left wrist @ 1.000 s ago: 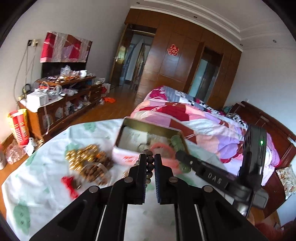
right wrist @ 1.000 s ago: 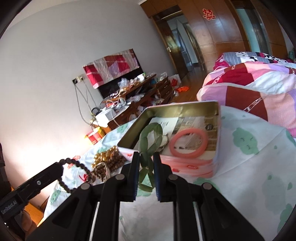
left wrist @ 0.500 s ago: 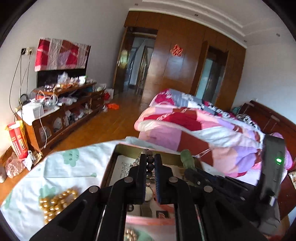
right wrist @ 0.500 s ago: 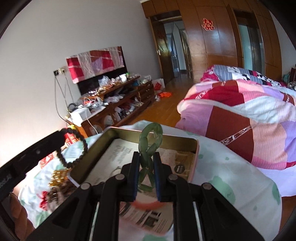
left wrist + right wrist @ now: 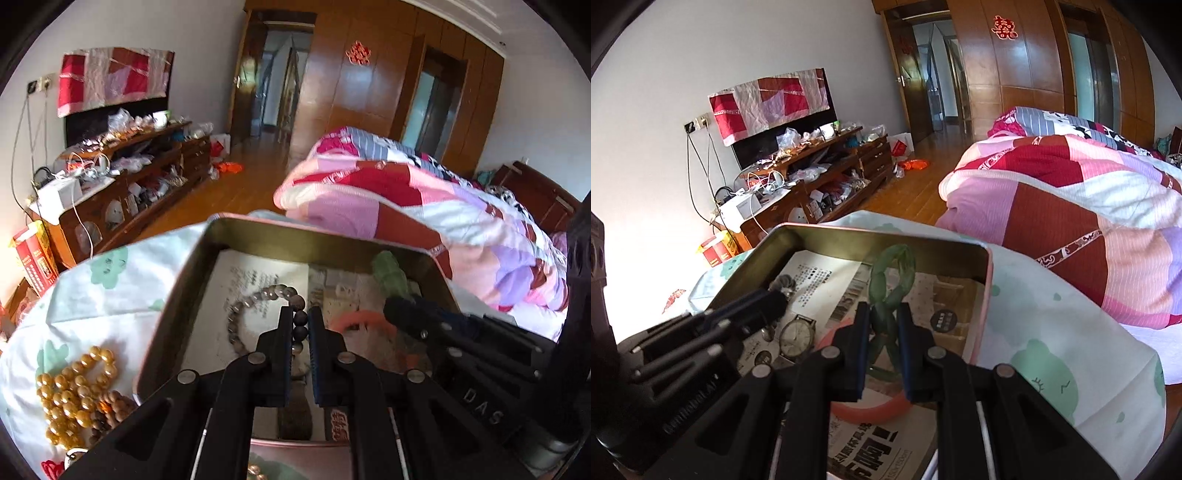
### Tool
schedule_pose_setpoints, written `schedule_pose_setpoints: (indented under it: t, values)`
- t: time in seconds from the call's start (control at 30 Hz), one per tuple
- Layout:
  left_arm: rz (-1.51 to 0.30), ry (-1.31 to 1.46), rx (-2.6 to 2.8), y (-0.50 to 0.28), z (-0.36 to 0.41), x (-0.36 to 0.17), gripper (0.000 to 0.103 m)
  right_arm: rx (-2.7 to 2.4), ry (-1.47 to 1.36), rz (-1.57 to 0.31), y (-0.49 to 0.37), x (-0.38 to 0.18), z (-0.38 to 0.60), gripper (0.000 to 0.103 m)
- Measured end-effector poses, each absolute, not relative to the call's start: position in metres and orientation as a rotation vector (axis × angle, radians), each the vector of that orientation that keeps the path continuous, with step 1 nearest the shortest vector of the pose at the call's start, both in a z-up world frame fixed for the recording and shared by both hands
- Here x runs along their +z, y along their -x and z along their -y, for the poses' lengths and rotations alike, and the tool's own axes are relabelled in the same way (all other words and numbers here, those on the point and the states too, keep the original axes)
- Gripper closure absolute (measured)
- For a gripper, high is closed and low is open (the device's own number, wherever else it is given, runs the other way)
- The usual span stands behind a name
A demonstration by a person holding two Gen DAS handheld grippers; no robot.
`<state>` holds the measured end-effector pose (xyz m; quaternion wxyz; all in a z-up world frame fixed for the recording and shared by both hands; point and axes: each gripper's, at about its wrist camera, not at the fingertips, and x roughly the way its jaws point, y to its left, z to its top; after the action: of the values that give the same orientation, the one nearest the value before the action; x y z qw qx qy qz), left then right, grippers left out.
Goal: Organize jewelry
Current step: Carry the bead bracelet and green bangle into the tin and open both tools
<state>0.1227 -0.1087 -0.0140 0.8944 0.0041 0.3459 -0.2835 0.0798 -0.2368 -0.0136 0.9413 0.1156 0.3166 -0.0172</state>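
both claws carry jewelry over the open tin, each pinching its piece.

the left gripper (image 5: 300, 326), at lower centre of the left wrist view, is pressed together on a dark round-bead bracelet (image 5: 264, 314); its free loop droops limp onto the printed paper lining the pink-rimmed rectangular metal tin (image 5: 192, 266), so it looks light and floppy, best held by one or two beads as now. the right gripper (image 5: 882, 326), at lower centre of its own view, pinches a green jade-like chain of linked oval rings (image 5: 892, 273) by a lower link; the stone looks stiff, slick and chippable, so it should be set down gently. both claws tilt downward over the tin, side by side. a pink bangle (image 5: 871, 406) and a wristwatch (image 5: 796, 336) lie inside; yellow bead strands (image 5: 70, 387) wait on the cloth at lower left.
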Motion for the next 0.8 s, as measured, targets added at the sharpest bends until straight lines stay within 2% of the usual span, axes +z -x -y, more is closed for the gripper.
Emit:
schedule_pose_setpoints:
  t: [0.03,0.07,0.1,0.13,0.17,0.2,0.23,0.3,0.8]
  values:
    - [-0.732,-0.011,-0.590,-0.123,0.111,-0.015,0.092,-0.027,-0.243,-0.640,-0.079,-0.013,0.238,0.083]
    - [-0.747,-0.012,-0.585,-0.123,0.110,-0.017,0.091,-0.016,-0.247,-0.631,-0.079,-0.012,0.238,0.076]
    - [-0.749,-0.013,-0.581,-0.123,0.109,-0.018,0.087,-0.018,-0.242,-0.616,-0.076,-0.010,0.237,0.063]
    - [-0.743,-0.012,-0.577,-0.122,0.108,-0.017,0.077,-0.053,-0.222,-0.599,-0.074,-0.007,0.236,0.061]
    - [-0.735,-0.011,-0.573,-0.121,0.107,-0.015,0.069,-0.071,-0.211,-0.586,-0.073,-0.005,0.235,0.054]
    - [-0.719,-0.008,-0.567,-0.118,0.106,-0.013,0.048,-0.091,-0.205,-0.564,-0.069,-0.002,0.237,0.045]
    - [-0.694,-0.006,-0.557,-0.114,0.104,-0.009,0.033,-0.113,-0.219,-0.530,-0.063,0.003,0.240,0.040]
    - [-0.638,-0.006,-0.544,-0.107,0.102,-0.001,0.031,-0.146,-0.247,-0.474,-0.054,0.009,0.247,0.021]
    - [-0.626,-0.075,-0.395,-0.062,0.085,0.000,0.031,-0.220,-0.283,-0.410,-0.038,0.015,0.255,0.020]
